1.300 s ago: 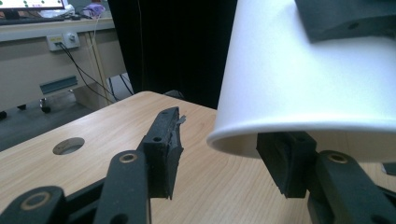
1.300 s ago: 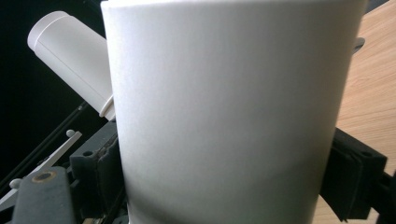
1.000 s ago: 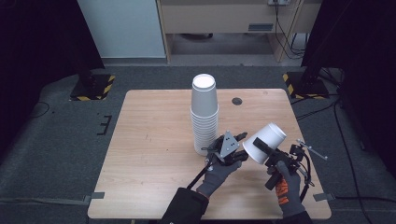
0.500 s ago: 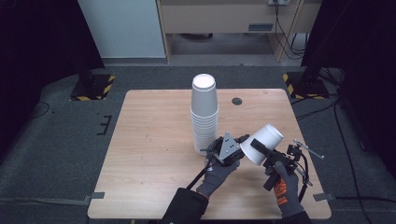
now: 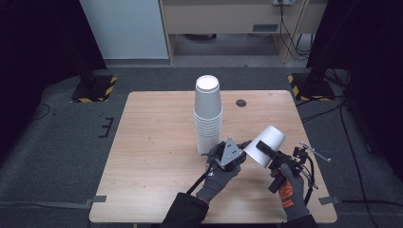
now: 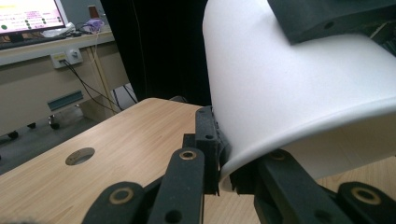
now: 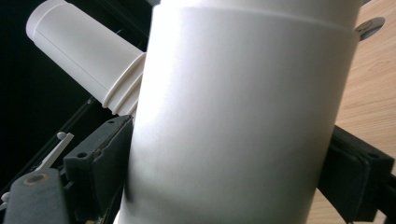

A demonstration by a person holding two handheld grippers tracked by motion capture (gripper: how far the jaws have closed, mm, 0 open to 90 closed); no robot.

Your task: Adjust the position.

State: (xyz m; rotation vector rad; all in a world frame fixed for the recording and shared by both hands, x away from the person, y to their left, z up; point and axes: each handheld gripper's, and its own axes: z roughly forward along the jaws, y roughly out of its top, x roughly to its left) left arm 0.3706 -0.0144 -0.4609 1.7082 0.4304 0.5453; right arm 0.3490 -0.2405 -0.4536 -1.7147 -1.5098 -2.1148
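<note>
Mid-handover at the near right of the wooden table (image 5: 157, 142): you hold a single white paper cup (image 5: 266, 145) in the air, tilted on its side, its closed base pointing up and to the far right, its open mouth facing down and left. Your right gripper (image 5: 264, 151) is clamped across the cup's body; the right gripper view shows a black pad (image 7: 100, 163) pressed against each side of the wall. Your left gripper (image 5: 242, 151) has just been closing, and its jaws now pinch the cup's rolled rim, one inside the mouth and one outside, as the left gripper view shows at the lip (image 6: 229, 163).

So both tools grip the same cup, just to the right of the tall stack of cups (image 5: 208, 116), which stands upside down near the table's middle. The step in hand looks like a transfer or a re-grip of a cup belonging to that stack. The next move probably calls for one gripper to let go while the other keeps its hold; release gently, since a pull from both ends could crease it.

The cup itself is plain, smooth and matte white, with a thin wall that appears to flex slightly at the rim under the left jaws. No dent shows on the body. A small round hole (image 5: 241, 102) sits in the tabletop beyond.
</note>
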